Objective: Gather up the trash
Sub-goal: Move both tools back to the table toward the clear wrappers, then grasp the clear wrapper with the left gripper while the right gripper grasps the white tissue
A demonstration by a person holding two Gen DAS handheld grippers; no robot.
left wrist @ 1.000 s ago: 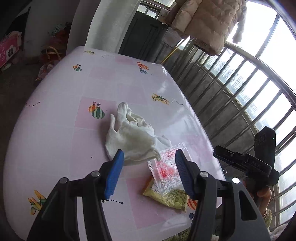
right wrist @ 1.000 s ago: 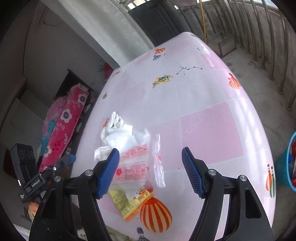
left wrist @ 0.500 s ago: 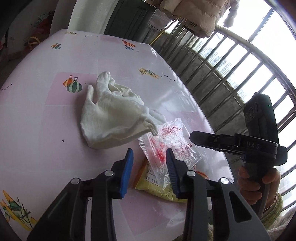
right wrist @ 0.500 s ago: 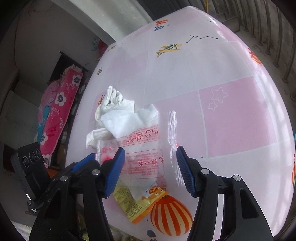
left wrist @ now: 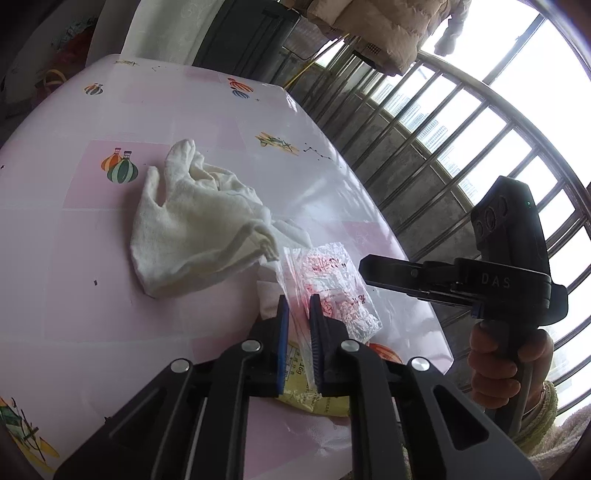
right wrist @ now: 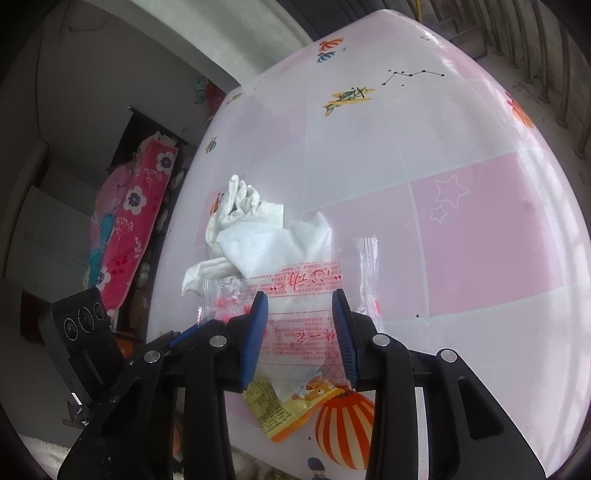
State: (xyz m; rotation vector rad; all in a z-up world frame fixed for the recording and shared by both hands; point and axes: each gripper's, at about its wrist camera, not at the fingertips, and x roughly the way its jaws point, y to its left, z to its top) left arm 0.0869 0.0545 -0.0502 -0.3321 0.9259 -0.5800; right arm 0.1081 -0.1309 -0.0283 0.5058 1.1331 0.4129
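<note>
A clear plastic bag [left wrist: 332, 284] with red print lies near the front edge of the pink table [left wrist: 92, 295], on top of a yellow snack wrapper [left wrist: 310, 397]. My left gripper [left wrist: 297, 306] is closing, its blue pads pinching the bag's near edge. From the other side, my right gripper [right wrist: 299, 306] is closing too; the same bag [right wrist: 303, 291] lies between its pads, which stand apart from it. A white cloth glove [left wrist: 192, 229] and a crumpled tissue [right wrist: 266, 240] lie just beyond the bag. The yellow wrapper [right wrist: 280, 410] shows below the right pads.
A metal railing [left wrist: 461, 147] runs along the table's right side, with a padded coat [left wrist: 369, 29] hanging above it. A person's hand [left wrist: 495, 365] holds the right gripper's handle. Pink floral bedding [right wrist: 129, 221] lies on the floor past the table's other side.
Both grippers dropped toward the clear bag and narrowed their jaws. The left pads went from wide apart to nearly together on the bag's edge; the right pads came in around its middle.
</note>
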